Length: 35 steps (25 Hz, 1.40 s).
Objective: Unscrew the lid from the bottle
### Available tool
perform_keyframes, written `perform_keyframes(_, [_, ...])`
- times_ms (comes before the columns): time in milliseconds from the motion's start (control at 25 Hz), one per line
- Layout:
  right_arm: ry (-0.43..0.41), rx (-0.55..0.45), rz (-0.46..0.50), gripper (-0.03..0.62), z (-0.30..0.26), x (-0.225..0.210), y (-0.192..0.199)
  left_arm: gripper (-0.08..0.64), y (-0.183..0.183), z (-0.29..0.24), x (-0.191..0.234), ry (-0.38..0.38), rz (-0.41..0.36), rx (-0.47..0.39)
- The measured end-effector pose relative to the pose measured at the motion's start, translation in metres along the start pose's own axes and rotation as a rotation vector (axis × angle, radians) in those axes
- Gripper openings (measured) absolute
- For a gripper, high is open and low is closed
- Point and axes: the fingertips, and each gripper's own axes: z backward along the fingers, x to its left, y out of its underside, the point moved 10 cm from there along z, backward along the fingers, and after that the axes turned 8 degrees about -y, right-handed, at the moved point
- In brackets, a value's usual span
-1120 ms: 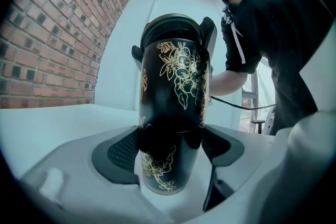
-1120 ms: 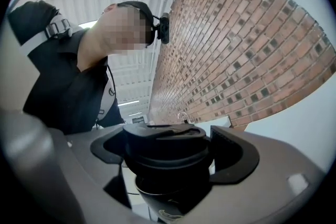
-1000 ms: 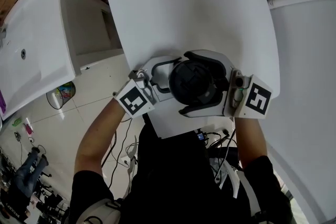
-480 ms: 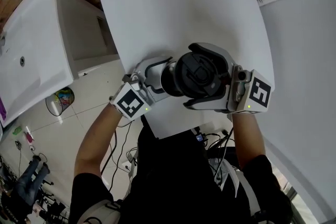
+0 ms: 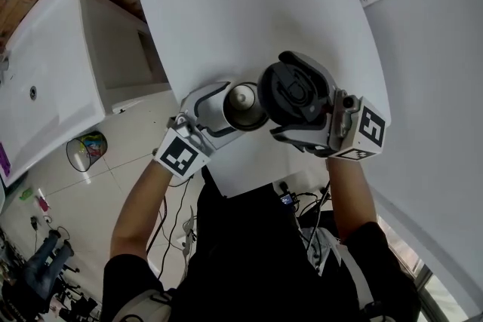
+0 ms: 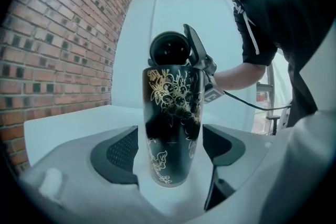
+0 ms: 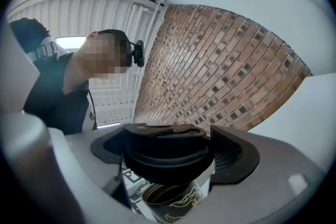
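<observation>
1. The person's black short-sleeved shirt (image 5: 256,260) and two bare forearms fill the bottom of the head view. Each hand holds a pair of moulded white plastic tongs.
2. The left tongs (image 5: 226,108) are closed on the bottle (image 6: 171,113). Their dark, mesh-textured pads press its lower body from both sides. The bottle is a slim cylinder, glossy black with a gold flower-and-leaf print. It is held up above the bench, with its open round mouth showing a dull metal lining in the head view.
3. The right tongs (image 7: 169,145) grip the lid (image 5: 293,90) between curved black pads set wide apart. The lid is a thick, round, matte black cap with a stepped rim and a raised moulded top. It is off the neck and tilted, just beside the bottle's open mouth.
4. A white cube with square black-and-white markers (image 5: 181,154) sits at the back of the left tongs, and a matching cube (image 5: 366,133) at the back of the right.
5. Below them lies the bench (image 5: 249,4), a smooth, bare white slab with rounded corners.
6. Lower still is a glossy pale tiled floor (image 5: 113,170). Loose black cables (image 5: 181,211) trail over it, and a small round bin (image 5: 84,149) holds something colourful.
7. A long white cabinet (image 5: 45,72) stands at the left.
8. Farthest back is a rough red brick wall (image 6: 58,44).
</observation>
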Motion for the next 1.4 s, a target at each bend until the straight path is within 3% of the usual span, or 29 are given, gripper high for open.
perform_keyframes(240, [0.050,0.004,0.023,0.465,0.017,0.015,-0.008,0.397,-0.003,0.016,-0.004,-0.058,0.069,0.031])
perform_keyframes(400, [0.073,-0.023,0.017,0.465,0.028,0.029,-0.017,0.397,-0.010,0.036,-0.015,-0.125,-0.013,0.117])
perform_keyframes(480, [0.083,-0.022,0.016,0.466,0.031,0.042,-0.028,0.396,-0.022,0.051,-0.024,-0.159,-0.017,0.129])
perform_keyframes(640, [0.067,0.004,0.057,0.465,0.026,0.069,-0.069,0.393,-0.069,0.072,-0.039,-0.152,-0.062,0.130])
perform_keyframes(720, [0.056,0.005,0.069,0.465,0.023,0.080,-0.082,0.391,-0.089,0.077,-0.042,-0.157,-0.030,0.124])
perform_keyframes(840, [0.059,-0.014,0.037,0.465,0.027,0.098,-0.090,0.385,-0.113,0.087,-0.050,-0.197,0.114,0.072])
perform_keyframes(960, [0.085,0.022,0.042,0.465,0.034,0.118,-0.088,0.362,-0.127,0.100,-0.065,-0.218,0.100,0.038])
perform_keyframes(1000, [0.092,0.042,0.058,0.465,0.035,0.129,-0.085,0.301,-0.130,0.106,-0.070,-0.228,0.090,0.029])
perform_keyframes(1080, [0.089,0.088,0.108,0.466,0.033,0.155,-0.079,0.034,-0.133,0.119,-0.078,-0.252,0.108,0.008])
perform_keyframes(1160, [0.083,0.129,0.157,0.465,0.029,0.182,-0.072,0.002,-0.135,0.129,-0.084,-0.234,0.135,-0.004])
perform_keyframes(1280, [0.130,0.166,0.197,0.465,0.026,0.212,-0.060,0.002,-0.137,0.143,-0.092,-0.173,0.095,-0.014])
perform_keyframes(1400, [0.178,0.068,0.163,0.465,0.016,0.241,-0.043,0.002,-0.135,0.168,-0.094,-0.127,0.101,-0.054])
